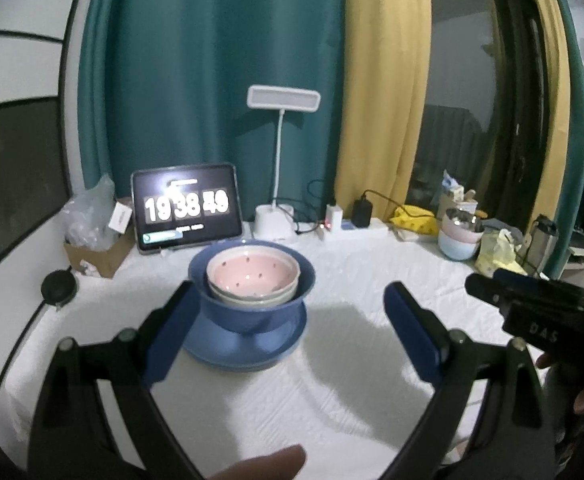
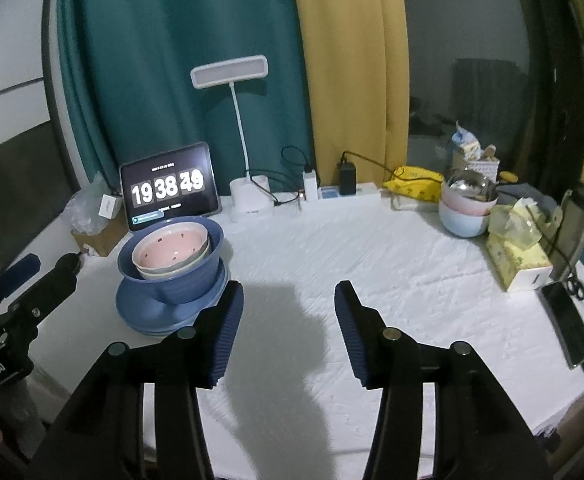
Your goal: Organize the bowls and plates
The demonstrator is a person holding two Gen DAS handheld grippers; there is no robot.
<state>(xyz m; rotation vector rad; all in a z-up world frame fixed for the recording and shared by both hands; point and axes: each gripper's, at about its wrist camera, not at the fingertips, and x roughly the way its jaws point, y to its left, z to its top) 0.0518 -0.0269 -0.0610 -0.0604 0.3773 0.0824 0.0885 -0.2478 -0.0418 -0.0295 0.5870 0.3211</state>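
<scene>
Left hand-held gripper (image 1: 288, 328) released | right hand-held gripper (image 2: 288, 332) released | glossy pink bowl (image 1: 252, 274) nested in blue bowl (image 1: 252, 300)

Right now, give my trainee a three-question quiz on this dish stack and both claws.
1. True or false: the pink bowl sits inside the blue bowl.
2. What lies under the blue bowl? A) tablet B) blue plate C) tissue box
3. Fill in: both the left claw and the right claw are ____.

Key: 1 true; 2 B; 3 open.
</scene>
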